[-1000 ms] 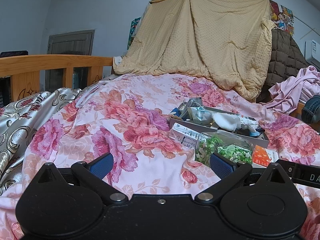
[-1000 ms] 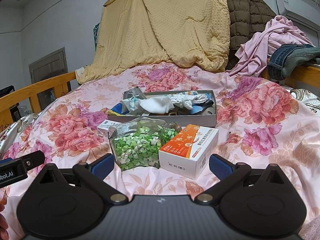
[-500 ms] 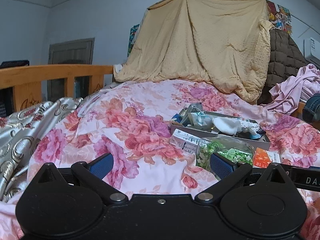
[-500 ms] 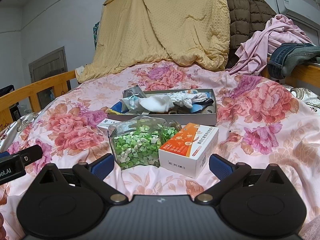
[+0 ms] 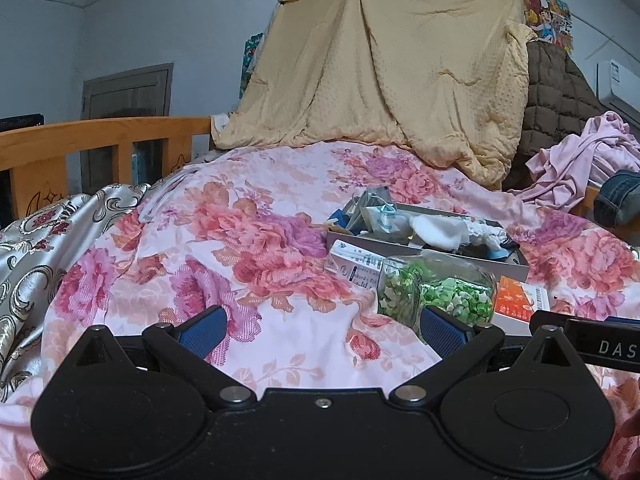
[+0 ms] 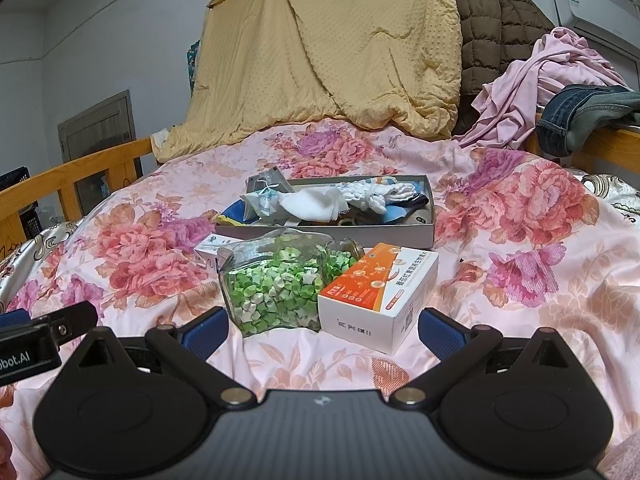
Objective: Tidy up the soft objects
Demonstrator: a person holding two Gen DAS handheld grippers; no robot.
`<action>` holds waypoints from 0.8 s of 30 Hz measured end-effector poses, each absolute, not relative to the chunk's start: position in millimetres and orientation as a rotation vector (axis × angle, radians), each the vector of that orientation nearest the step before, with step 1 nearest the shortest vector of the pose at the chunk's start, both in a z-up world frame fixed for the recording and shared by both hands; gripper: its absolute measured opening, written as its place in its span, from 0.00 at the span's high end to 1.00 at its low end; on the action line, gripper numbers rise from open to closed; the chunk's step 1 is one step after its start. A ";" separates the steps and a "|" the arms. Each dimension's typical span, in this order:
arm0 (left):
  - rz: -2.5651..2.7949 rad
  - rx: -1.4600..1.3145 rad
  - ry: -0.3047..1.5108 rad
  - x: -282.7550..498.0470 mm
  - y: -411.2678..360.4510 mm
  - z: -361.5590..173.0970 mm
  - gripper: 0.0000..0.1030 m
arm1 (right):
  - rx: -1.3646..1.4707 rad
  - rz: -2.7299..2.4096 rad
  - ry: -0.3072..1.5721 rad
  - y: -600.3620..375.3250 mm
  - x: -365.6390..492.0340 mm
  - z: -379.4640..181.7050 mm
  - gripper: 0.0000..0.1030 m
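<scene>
A shallow grey box (image 6: 424, 232) (image 5: 516, 266) lies on the floral bedspread, filled with white cloths (image 6: 316, 203) (image 5: 436, 232), socks and small packets. In front of it stand a clear jar of green paper stars (image 6: 276, 288) (image 5: 452, 296), an orange-and-white carton (image 6: 380, 292) (image 5: 516, 300) and a small white box (image 5: 352, 262). My right gripper (image 6: 322, 330) is open, low over the bedspread just short of the jar and carton. My left gripper (image 5: 320, 330) is open over bare bedspread, left of the jar. Both hold nothing.
A yellow quilt (image 6: 332, 52) hangs at the bed's far end beside a brown padded coat (image 6: 496, 28). Pink clothes (image 6: 532, 80) and jeans (image 6: 580, 112) lie on the right rail. A wooden bed rail (image 5: 80, 140) and a silver patterned cover (image 5: 36, 248) border the left.
The left wrist view has tilted upward a little, so the box and jar sit lower in it. The right gripper has crept slightly closer to the jar. Both stay open.
</scene>
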State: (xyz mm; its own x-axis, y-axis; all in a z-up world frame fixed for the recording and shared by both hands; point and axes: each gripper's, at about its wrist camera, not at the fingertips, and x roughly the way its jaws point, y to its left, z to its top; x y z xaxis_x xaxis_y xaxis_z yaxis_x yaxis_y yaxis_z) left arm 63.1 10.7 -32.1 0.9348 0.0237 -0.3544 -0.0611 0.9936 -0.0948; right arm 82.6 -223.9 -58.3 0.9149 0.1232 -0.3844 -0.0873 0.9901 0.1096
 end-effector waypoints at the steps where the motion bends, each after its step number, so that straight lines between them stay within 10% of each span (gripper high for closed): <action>1: 0.045 -0.105 0.360 63.2 10.7 -32.2 0.01 | 0.091 0.109 0.401 -223.8 82.2 -58.5 0.00; 24: 0.060 -0.093 0.367 63.1 11.0 -33.2 0.01 | 0.090 0.108 0.403 -223.2 83.5 -57.4 0.00</action>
